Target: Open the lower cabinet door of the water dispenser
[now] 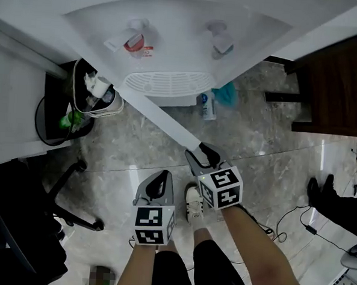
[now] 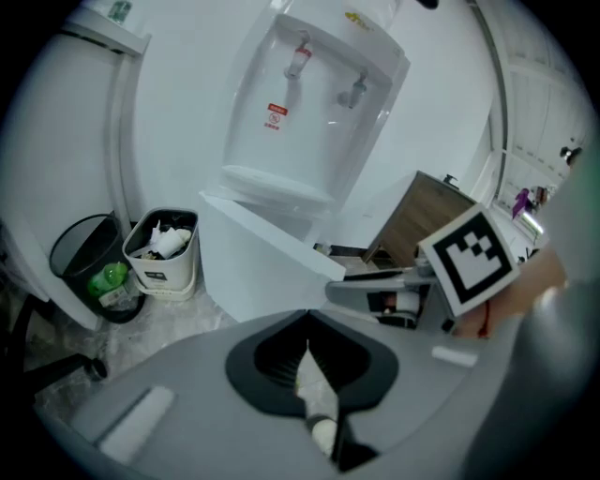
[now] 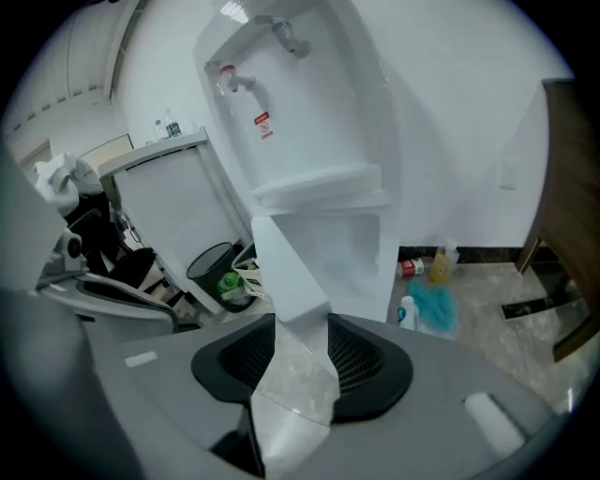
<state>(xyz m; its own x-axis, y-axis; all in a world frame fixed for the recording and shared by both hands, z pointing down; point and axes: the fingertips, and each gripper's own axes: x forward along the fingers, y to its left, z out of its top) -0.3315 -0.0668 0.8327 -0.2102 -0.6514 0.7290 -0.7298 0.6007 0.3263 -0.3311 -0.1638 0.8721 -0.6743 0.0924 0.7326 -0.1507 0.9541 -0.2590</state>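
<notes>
**Door grip check: finishing the swing on the dispenser cabinet**

Right claw [image 1: 205, 152] is clamped on the free edge of the lower cabinet door [image 1: 159, 116], with the pads pinching the thin white panel from both sides. The door already stands well out from the water dispenser [image 1: 172, 42]. It angles toward the near right and looks hinged at the left corner, by the white bin [image 1: 97, 98]. Left claw [image 1: 160, 181] hangs just to the near left, jaws together with nothing in them, touching nothing.

My take: follow the arc around that hinge instead of yanking straight back, or the edge could slip out of the pads. The grip is only on the very edge, so go slow and let the wrist turn with the panel. I'd also hold the left claw out of the door's path and watch the bin.
</notes>
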